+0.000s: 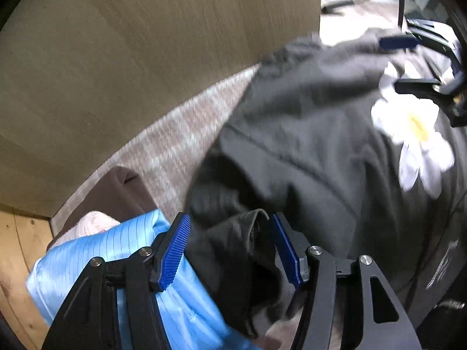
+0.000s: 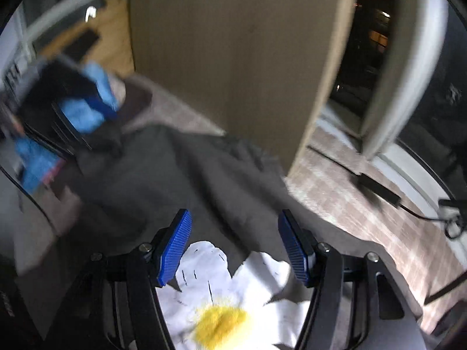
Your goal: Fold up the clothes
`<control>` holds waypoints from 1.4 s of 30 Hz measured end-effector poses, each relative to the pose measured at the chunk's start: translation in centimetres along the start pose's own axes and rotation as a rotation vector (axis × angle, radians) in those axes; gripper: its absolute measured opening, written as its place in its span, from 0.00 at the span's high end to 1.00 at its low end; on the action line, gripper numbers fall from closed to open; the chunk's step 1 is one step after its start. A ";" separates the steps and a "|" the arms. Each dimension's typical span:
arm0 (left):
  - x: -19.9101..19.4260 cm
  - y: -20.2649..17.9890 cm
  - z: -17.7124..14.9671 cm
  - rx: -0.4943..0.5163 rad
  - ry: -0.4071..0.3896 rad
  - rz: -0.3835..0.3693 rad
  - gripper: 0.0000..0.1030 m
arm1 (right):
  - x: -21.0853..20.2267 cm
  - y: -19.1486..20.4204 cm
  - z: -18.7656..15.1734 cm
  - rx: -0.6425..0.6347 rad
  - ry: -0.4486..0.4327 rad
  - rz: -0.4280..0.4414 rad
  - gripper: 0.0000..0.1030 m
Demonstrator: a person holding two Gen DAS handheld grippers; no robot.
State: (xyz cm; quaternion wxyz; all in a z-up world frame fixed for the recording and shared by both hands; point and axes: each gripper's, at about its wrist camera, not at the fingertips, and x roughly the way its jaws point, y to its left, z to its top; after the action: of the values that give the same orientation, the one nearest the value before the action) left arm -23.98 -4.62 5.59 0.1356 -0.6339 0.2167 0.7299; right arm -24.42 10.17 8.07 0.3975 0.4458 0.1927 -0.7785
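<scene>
the dark sweatshirt (image 2: 181,175) with its daisy print (image 2: 233,300) lies spread on the carpet (image 2: 364,204). the left gripper (image 1: 230,248) stands open around a bunched cuff (image 1: 251,227); the right gripper (image 2: 235,248) hangs open, empty, over the daisy. best pinch the cuff fully before lifting.

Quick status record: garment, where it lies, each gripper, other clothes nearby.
garment: dark grey top with a white daisy print
surface: checked rug beside a tan panel
left gripper: open, a bunched fold of the top between its fingers, pads not pressing it
right gripper: open, over the daisy, holding nothing
other clothes: light blue garment and brown one at the left gripper's side
</scene>
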 end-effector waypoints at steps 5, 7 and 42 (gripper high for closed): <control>3.2 -1.7 0.3 0.082 0.084 0.070 0.54 | 1.9 0.1 0.3 0.047 0.041 0.026 0.41; 3.7 -1.9 0.1 0.093 0.100 0.063 0.96 | 2.0 -0.3 -0.1 0.063 0.034 0.027 0.41; -6.4 -2.9 -13.9 -0.271 -0.220 -0.202 0.53 | -13.4 -1.4 -13.4 0.432 -0.134 0.056 0.41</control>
State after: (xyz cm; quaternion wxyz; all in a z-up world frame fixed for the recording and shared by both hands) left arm -9.56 -8.34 10.01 0.1444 -0.5812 0.0355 0.8000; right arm -14.46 25.74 12.26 0.3260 0.4733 -0.0179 -0.8182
